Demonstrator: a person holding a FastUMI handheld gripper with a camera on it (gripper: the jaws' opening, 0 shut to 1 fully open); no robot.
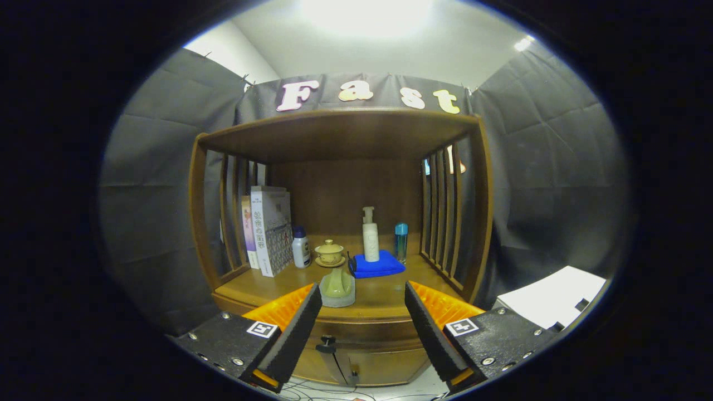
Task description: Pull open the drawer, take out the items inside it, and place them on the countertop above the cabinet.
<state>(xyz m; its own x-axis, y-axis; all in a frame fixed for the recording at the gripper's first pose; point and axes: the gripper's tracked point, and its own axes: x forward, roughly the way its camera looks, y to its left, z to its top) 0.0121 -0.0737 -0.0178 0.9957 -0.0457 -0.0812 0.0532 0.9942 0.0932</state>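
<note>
We hold the gripper [362,328] in front of the wooden cabinet [345,234] with its fingers spread wide and nothing between them, a posture suited to approaching a handle rather than carrying a load. The drawer [362,334] sits just under the countertop [384,295], between and slightly below the fingertips, and it appears closed; its small dark knob [327,341] lies near the left finger. We judge that the first step, pulling the drawer open, is not yet done, so its contents cannot be seen. The countertop already carries items: upright books [270,231] at the left, a small white bottle [301,248], a lidded tea cup [329,252], a pump bottle [370,234] standing on a folded blue cloth [379,264], a blue bottle [401,240], and a green object on a grey base [337,287] close to the front edge. We should place retrieved items on the bare wood at the right front.
</note>
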